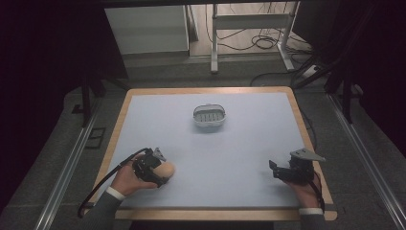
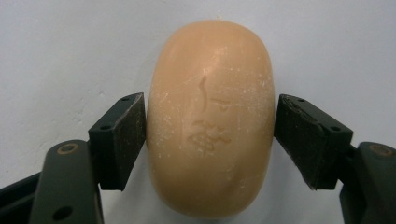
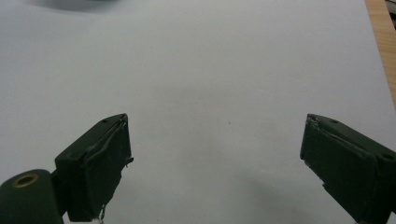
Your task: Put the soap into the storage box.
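The left hand-held gripper lies low on the worktop, its jaws closed against a tan soap bar. The right hand-held gripper rests near the worktop's right edge, jaws wide apart and empty.

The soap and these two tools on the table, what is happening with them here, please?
A person holds a hand-held gripper in each hand at a table covered with a light sheet. The left hand-held gripper has its jaws on either side of a tan bar of soap near the table's front left; both pads seem to touch it. The right hand-held gripper is open with nothing between its jaws, at the front right. A small white basket-like dish sits farther back, near the middle.
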Tool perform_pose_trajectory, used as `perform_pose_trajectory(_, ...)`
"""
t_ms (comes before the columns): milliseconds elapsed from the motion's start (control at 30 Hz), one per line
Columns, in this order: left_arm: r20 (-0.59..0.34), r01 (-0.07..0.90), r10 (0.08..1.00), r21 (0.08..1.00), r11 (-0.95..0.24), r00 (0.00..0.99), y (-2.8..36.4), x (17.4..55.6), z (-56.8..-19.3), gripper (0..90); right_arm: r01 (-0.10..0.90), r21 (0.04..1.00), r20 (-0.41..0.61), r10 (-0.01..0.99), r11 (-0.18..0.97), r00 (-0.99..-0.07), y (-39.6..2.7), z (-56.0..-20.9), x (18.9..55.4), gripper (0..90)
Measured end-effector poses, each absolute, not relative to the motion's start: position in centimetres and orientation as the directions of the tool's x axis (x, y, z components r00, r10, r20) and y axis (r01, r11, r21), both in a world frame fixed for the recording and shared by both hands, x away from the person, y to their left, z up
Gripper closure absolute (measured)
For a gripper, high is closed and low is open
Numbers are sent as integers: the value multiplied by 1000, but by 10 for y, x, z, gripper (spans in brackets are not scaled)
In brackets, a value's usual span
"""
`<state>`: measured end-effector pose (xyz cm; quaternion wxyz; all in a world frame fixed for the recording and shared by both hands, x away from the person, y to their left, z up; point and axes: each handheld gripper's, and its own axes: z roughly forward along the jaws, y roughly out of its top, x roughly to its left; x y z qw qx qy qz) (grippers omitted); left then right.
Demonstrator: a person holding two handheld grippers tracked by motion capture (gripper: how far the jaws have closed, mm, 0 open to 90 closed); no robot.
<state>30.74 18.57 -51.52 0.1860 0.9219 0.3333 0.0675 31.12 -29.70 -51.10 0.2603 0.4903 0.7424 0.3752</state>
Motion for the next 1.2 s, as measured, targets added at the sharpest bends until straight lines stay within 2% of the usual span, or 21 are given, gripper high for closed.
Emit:
perform_pose_trajectory(300,16,587,641,387,-711,767,185,306,-516,322,533,813,-18,925,235,-380,-298,-511,311,85)
perform_pose_trajectory(1200,16,588,652,416,-694,758,191,315,-503,328,532,814,-19,927,232,-374,-300,-510,311,84)
